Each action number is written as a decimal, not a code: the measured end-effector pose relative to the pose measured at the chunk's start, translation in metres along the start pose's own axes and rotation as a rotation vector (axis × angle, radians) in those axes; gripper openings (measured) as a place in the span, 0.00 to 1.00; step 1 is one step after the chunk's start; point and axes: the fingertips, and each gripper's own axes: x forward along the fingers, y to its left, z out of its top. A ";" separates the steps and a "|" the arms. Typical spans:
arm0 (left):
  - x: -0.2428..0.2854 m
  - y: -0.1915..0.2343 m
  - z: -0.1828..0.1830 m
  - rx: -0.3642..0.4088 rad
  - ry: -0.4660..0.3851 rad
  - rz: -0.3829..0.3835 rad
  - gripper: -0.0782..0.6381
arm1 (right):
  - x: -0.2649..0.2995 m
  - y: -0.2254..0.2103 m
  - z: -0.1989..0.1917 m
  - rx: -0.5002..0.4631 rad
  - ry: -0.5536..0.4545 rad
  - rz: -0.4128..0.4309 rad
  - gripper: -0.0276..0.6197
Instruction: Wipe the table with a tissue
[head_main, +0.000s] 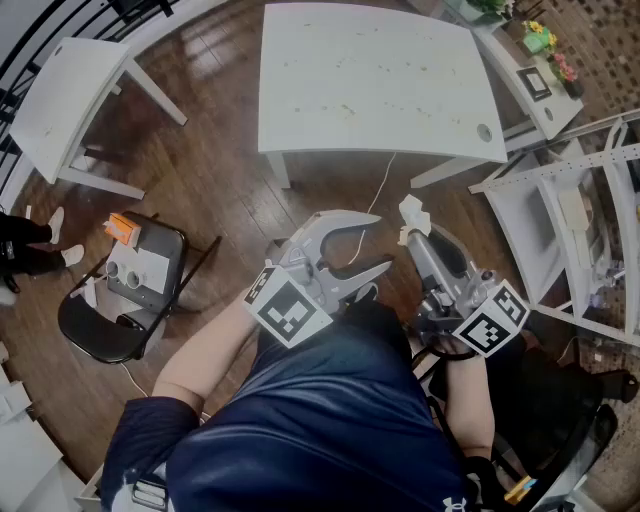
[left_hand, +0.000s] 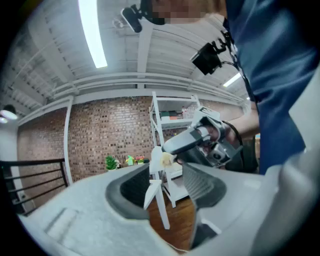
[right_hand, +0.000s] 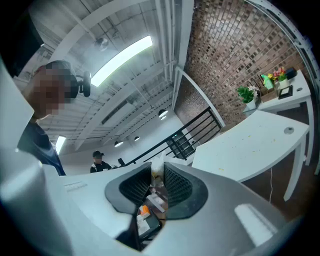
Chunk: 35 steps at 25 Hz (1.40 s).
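The right grey gripper (head_main: 410, 233) pinched a crumpled white tissue (head_main: 412, 211) at its tips; the left grey gripper (head_main: 377, 243) gaped empty beside it.

1. The tissue (head_main: 411, 212), a small crumpled white wad, is sitting pinched between the jaw tips of the right gripper (head_main: 414, 233), held in the air, apart from the table's near edge.
2. The table (head_main: 370, 80), white and rectangular, is standing upright, its top carrying scattered small specks.
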 end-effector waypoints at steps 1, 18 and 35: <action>0.000 0.002 0.000 -0.032 -0.005 0.021 0.39 | -0.004 -0.005 0.001 -0.010 -0.001 -0.013 0.17; 0.091 0.063 -0.016 -0.234 0.142 0.445 0.27 | -0.020 -0.147 0.054 -0.067 0.014 0.107 0.16; 0.147 0.154 -0.056 -0.315 0.105 0.316 0.24 | -0.005 -0.285 0.084 -0.117 0.022 -0.174 0.16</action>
